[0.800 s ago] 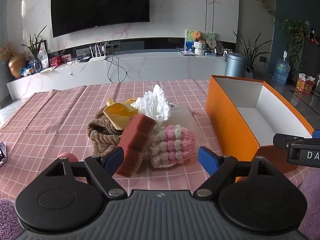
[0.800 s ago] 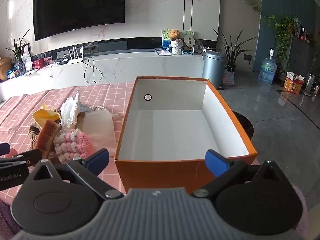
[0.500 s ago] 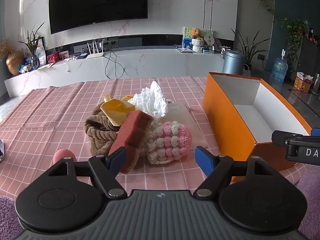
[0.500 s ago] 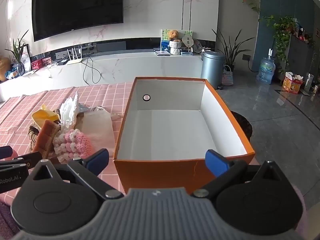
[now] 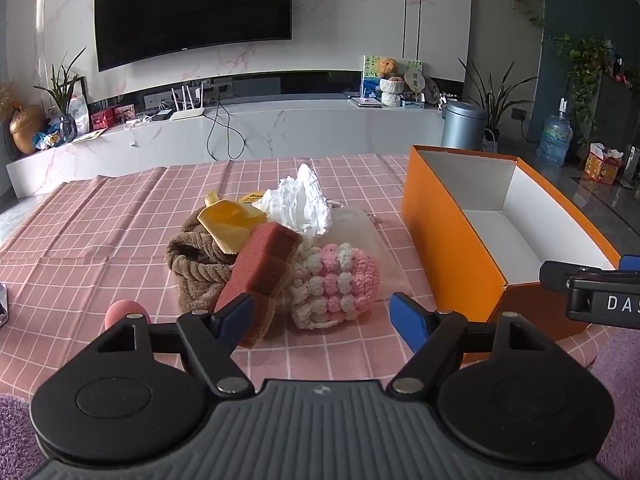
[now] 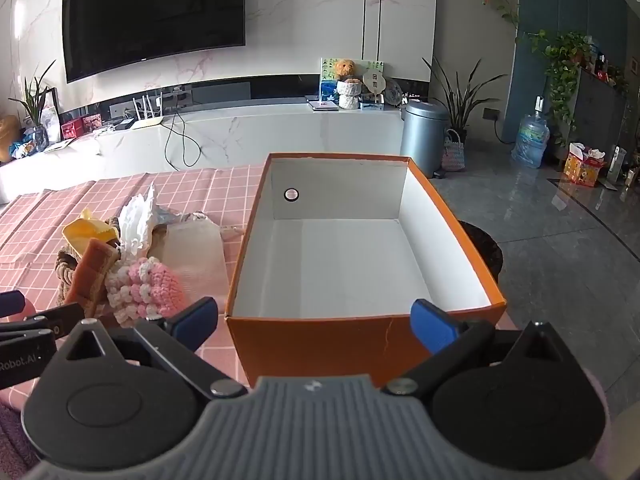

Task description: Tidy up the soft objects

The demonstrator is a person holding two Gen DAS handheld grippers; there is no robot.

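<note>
Left gripper (image 5: pixel 324 318), blue-padded jaws standing wide apart, gripping nothing, is hovering just short of the heap. Pink-and-white crocheted pouch (image 5: pixel 334 282) is lying between the pads (image 5: pixel 234 316), long axis running left-right. Rust-red rectangular sponge (image 5: pixel 262 270) is leaning left of the pouch, tilted up and away. Brown knitted cloth (image 5: pixel 196 268), yellow cloth (image 5: pixel 230 226) and white crumpled tissue (image 5: pixel 298 202) are sitting behind. Right gripper (image 6: pixel 314 322), jaws apart and empty, is facing the open orange cardboard box (image 6: pixel 320 344), right of the pouch.

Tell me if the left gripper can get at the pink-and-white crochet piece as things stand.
Probably yes. The left gripper is open, and the crochet piece lies straight ahead at the near edge of the pile with nothing on top. The red sponge leans against its left side, close to the left finger, and may get nudged.
</note>
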